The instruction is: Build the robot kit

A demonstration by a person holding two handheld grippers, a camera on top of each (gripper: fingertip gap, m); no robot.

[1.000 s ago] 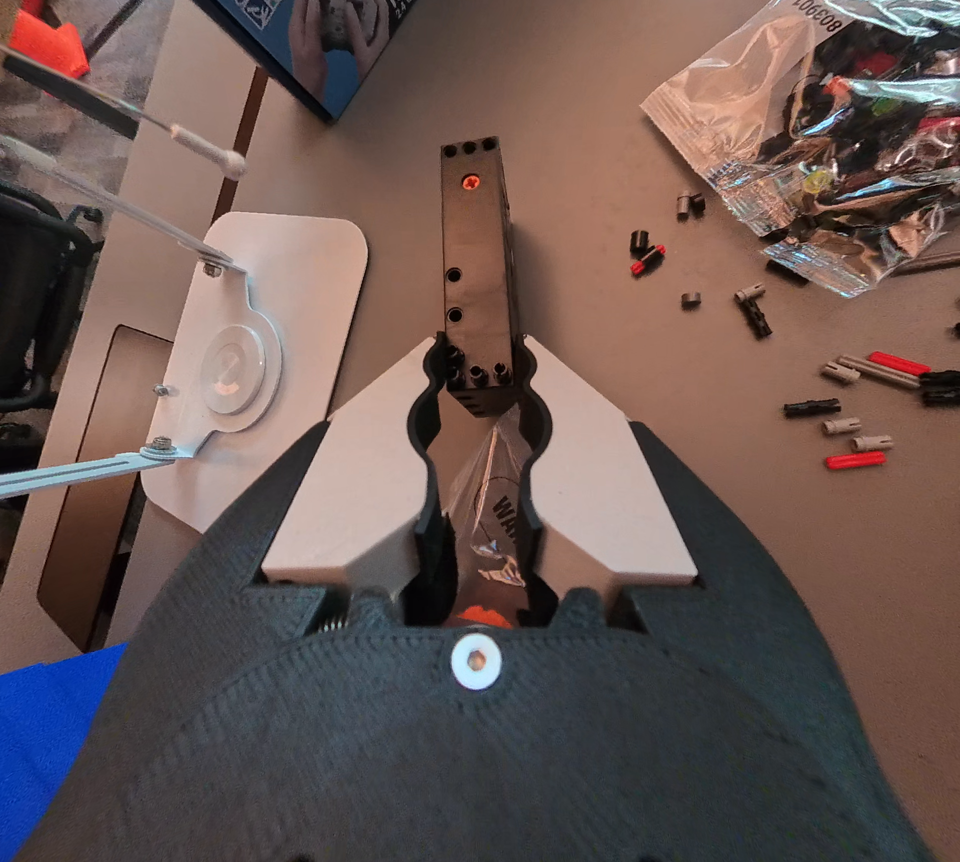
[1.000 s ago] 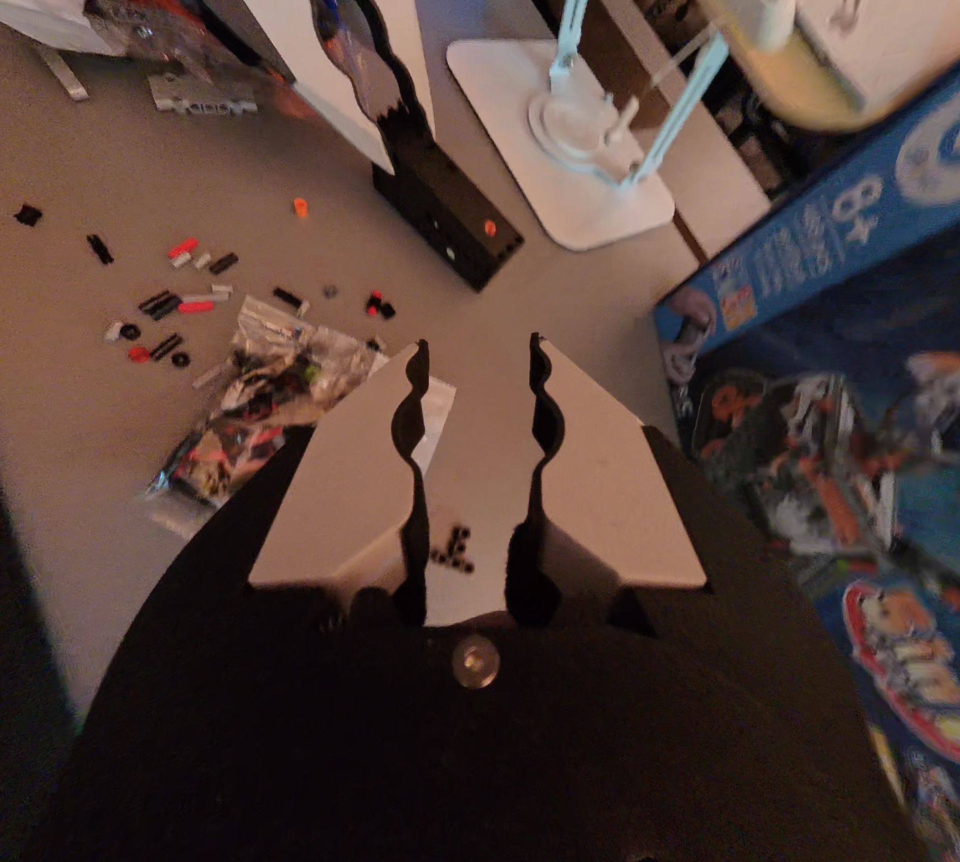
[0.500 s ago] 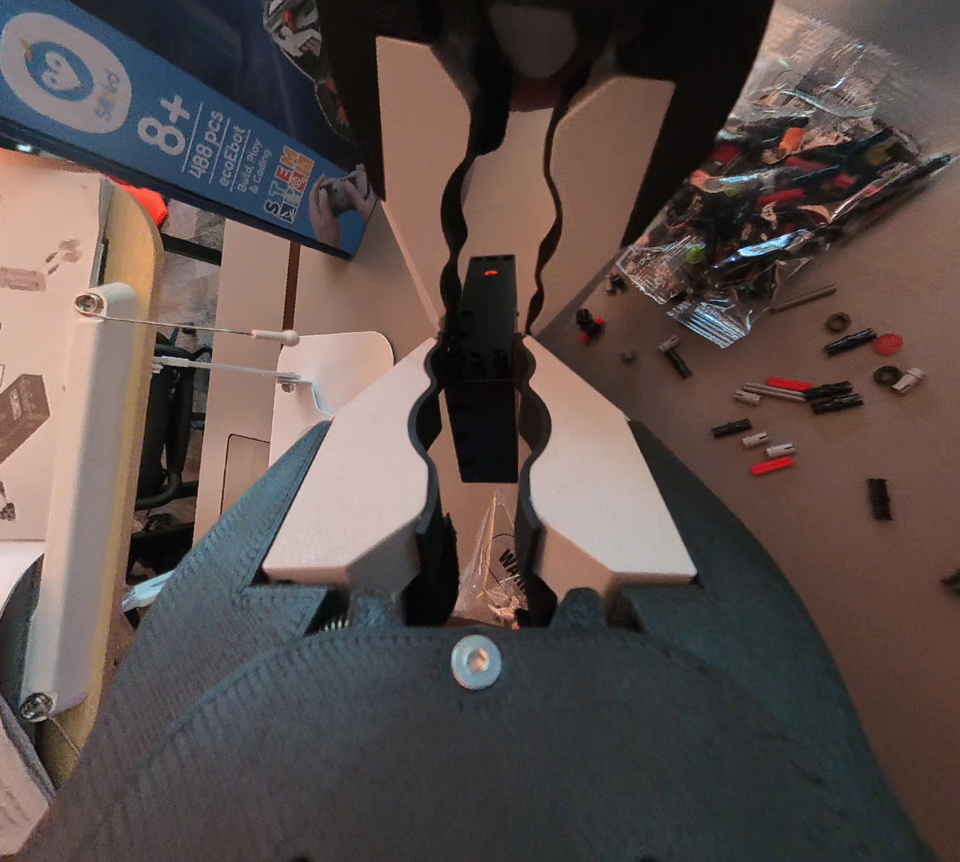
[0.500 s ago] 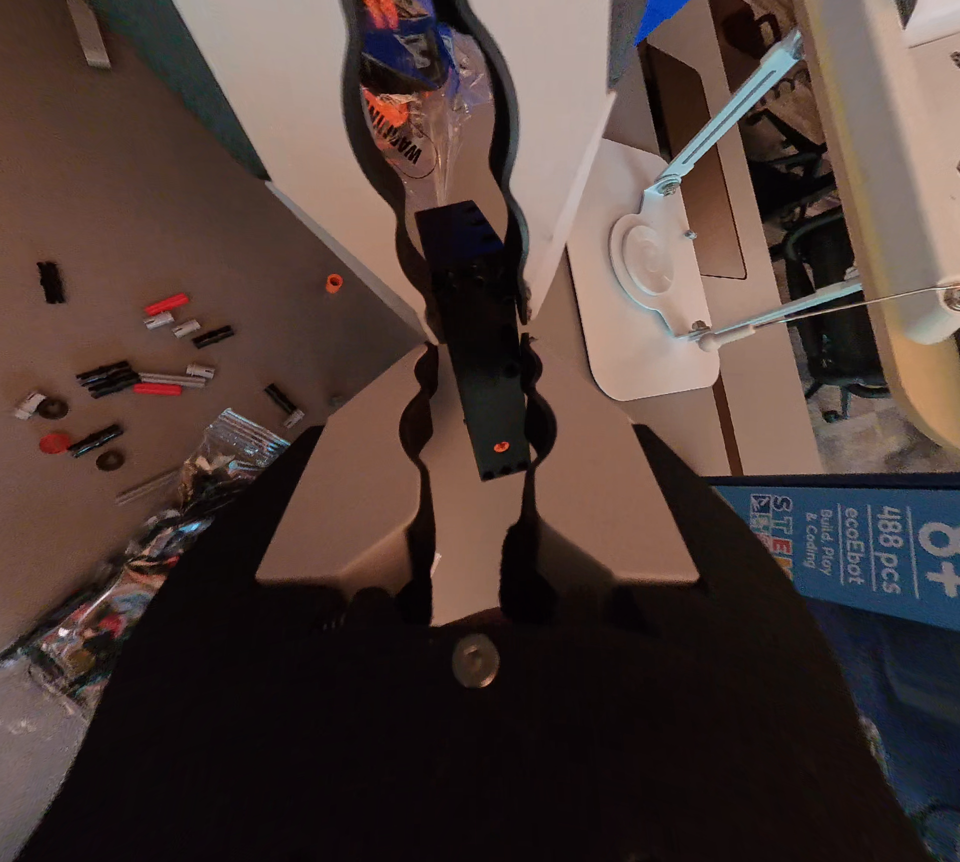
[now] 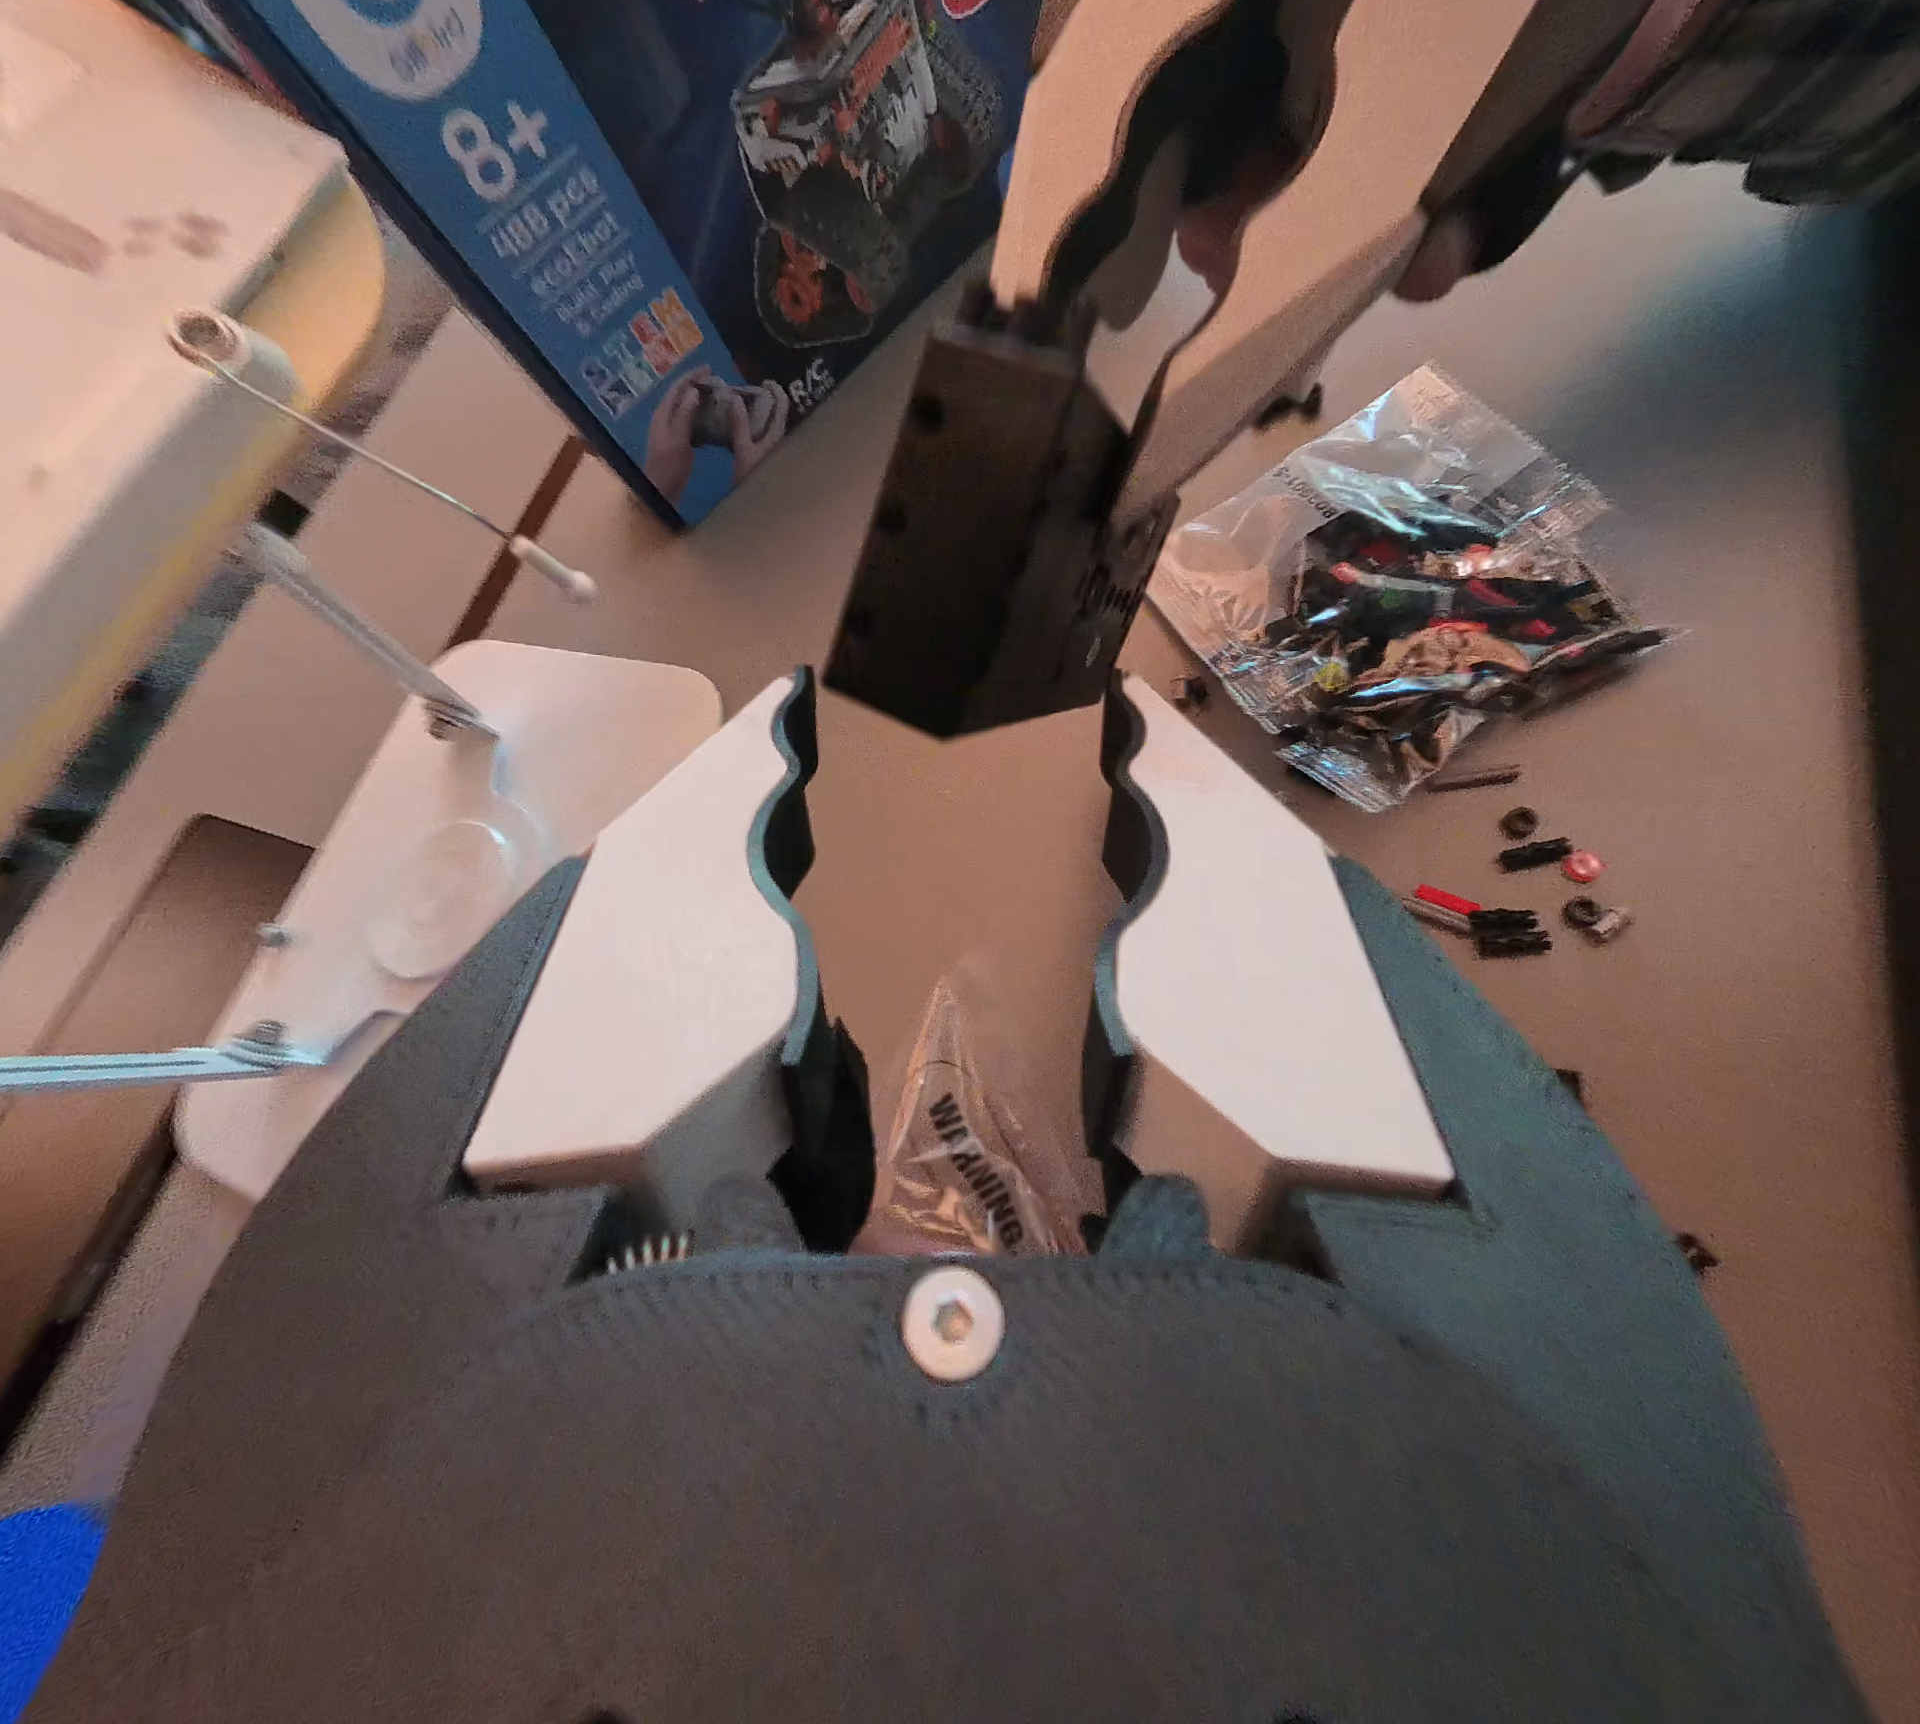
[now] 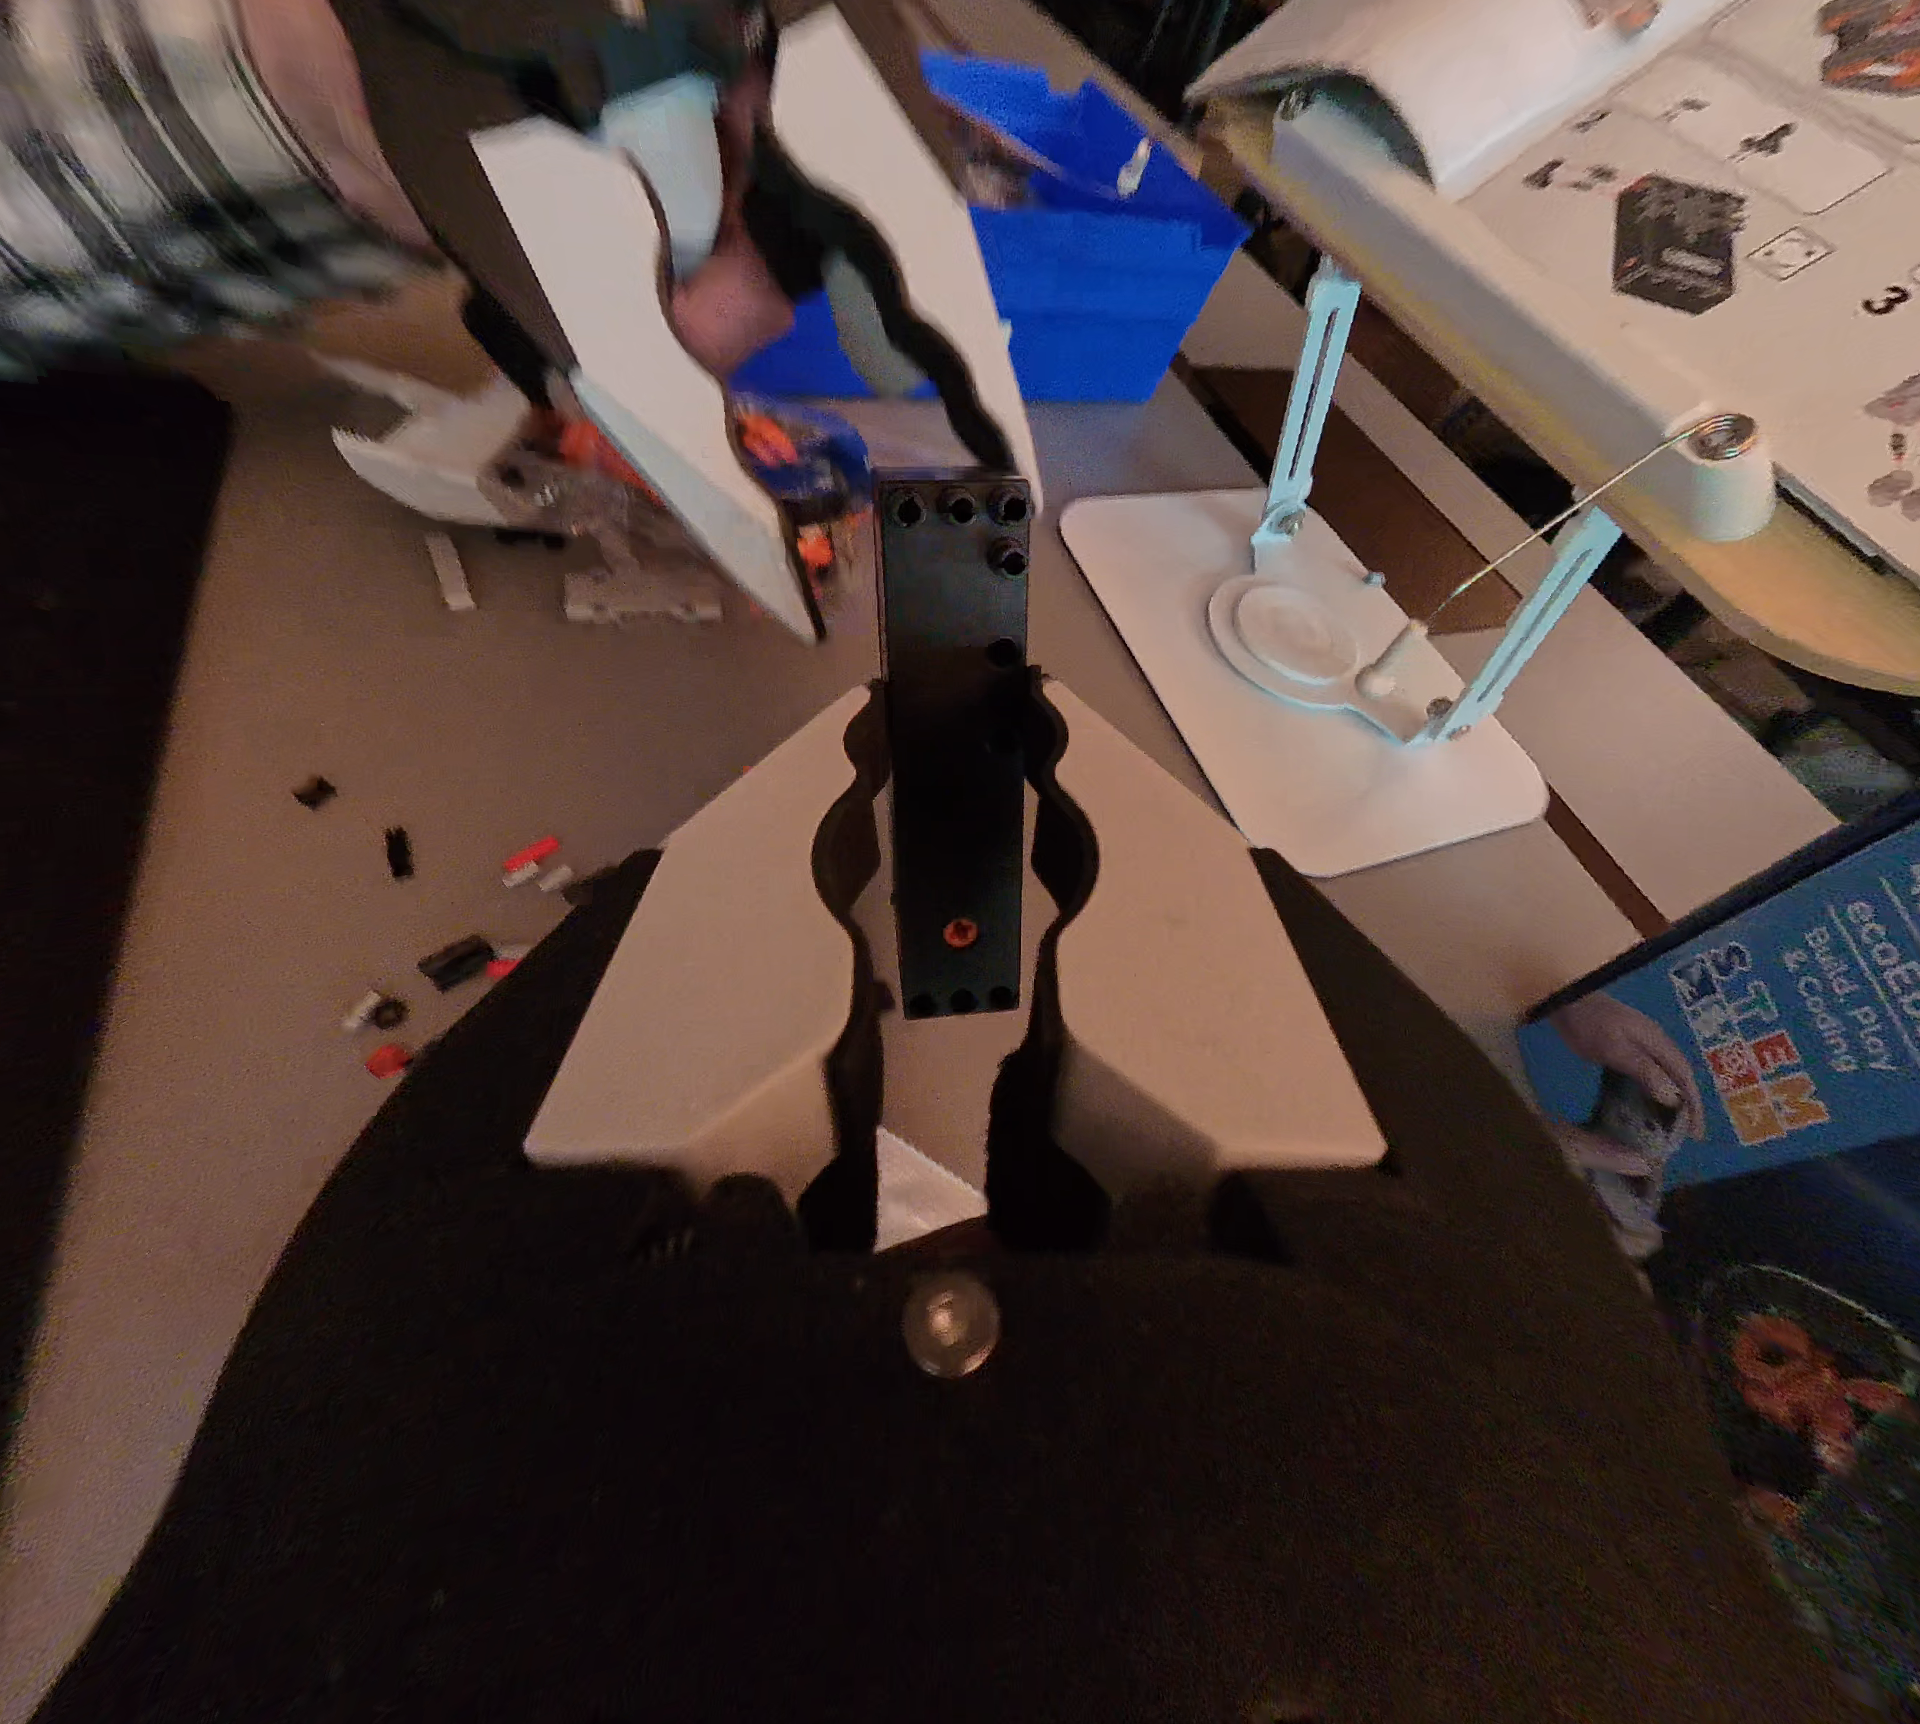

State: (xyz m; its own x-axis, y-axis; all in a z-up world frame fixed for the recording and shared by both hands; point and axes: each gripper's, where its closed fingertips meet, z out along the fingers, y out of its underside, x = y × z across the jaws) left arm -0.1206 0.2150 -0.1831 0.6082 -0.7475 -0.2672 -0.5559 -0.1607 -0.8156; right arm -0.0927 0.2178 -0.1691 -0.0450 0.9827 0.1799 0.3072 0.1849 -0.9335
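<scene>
A long black block with holes and a small orange dot (image 6: 954,843) is clamped between the pads of my right gripper (image 6: 954,698), above the table. In the left wrist view the same block (image 5: 966,531) hangs just beyond my left gripper (image 5: 958,698), which is open; its pads stand clear of the block on both sides. The right gripper's white fingers (image 5: 1278,324) come in from the top of that view with a hand behind them. The left gripper's fingers (image 6: 644,386) show spread apart past the block's far end in the right wrist view.
A clear bag of small parts (image 5: 1434,594) and loose pins (image 5: 1507,895) lie on the brown table at the right. A blue product box (image 5: 582,147) stands behind. A white stand base (image 5: 499,801) sits at the left, a blue bin (image 6: 1091,261) farther off. Both grippers' tips are close together, under 4 cm apart.
The left gripper held the block; the right gripper closed on its other end. The left pads have now opened and drawn back, and the block stays with the right gripper.
</scene>
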